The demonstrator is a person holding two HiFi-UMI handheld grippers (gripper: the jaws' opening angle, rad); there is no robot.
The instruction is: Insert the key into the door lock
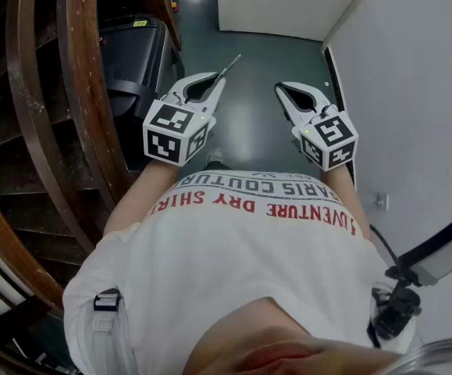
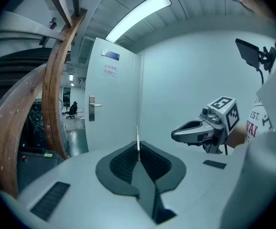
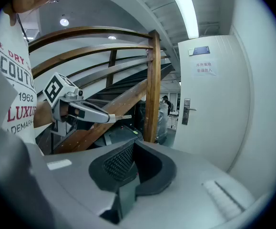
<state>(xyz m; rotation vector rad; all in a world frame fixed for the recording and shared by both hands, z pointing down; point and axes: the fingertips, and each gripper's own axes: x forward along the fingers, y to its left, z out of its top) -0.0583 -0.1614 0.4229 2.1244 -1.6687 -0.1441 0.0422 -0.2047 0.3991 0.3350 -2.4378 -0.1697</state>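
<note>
Both held forward, left tongs [image 1: 219,80] level, clamped on key [image 1: 231,63], right tongs [image 1: 282,90] angled down, closed

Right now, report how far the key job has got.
Done: the thin metal key is clamped in the left gripper. In hand: the approach; the white door with its silver lever handle stands well ahead. Left: reaching it and inserting the key.

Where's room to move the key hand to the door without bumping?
The bare floor between the black bin and the white wall is free, right up to the door. It's crowded on the left: the bin and the wooden stair rail stand close beside the left gripper holding the key.
</note>
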